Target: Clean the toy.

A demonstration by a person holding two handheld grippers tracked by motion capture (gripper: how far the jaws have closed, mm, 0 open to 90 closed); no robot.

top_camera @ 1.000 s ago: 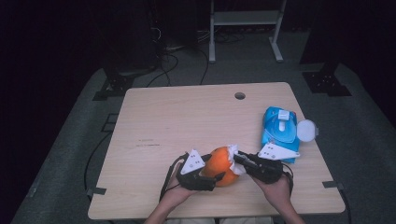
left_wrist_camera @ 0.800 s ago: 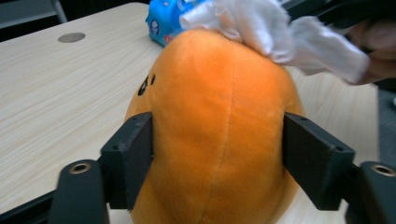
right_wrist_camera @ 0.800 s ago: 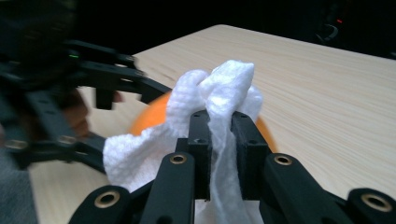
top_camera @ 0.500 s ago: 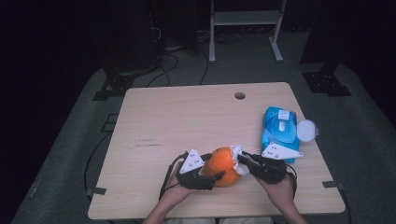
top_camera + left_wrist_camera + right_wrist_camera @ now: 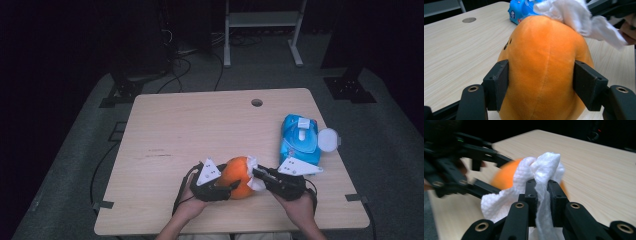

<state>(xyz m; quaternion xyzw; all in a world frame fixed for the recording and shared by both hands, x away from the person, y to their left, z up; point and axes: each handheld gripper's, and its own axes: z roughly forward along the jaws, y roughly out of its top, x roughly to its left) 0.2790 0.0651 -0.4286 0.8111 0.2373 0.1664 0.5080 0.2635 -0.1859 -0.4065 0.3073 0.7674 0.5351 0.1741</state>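
Since a second ago the left claw [image 5: 541, 82] has been closing its jaws, and its pads now press both flanks of the orange plush toy [image 5: 544, 67] — the toy itself has barely shifted on the tabletop [image 5: 200, 130]. Seen from the high view, the toy [image 5: 239, 176] sits near the front edge of the tabletop, at about 6 o'clock from the tabletop's middle, held between the two hands. The left claw [image 5: 227, 187] comes at it from 9 o'clock, the right claw [image 5: 256, 175] from 3 o'clock. The right claw's jaws are closed tight on a crumpled white wipe [image 5: 541, 172], which rests against the upper side of the toy [image 5: 504, 176]; in the left gripper view the wipe [image 5: 579, 17] lies over the toy's top at 1 o'clock. A blue pack of wipes [image 5: 299, 140] with its round white lid [image 5: 328, 140] flipped open lies at 2 o'clock from the toy — near the right edge of the tabletop, just beyond the right hand [image 5: 300, 210].
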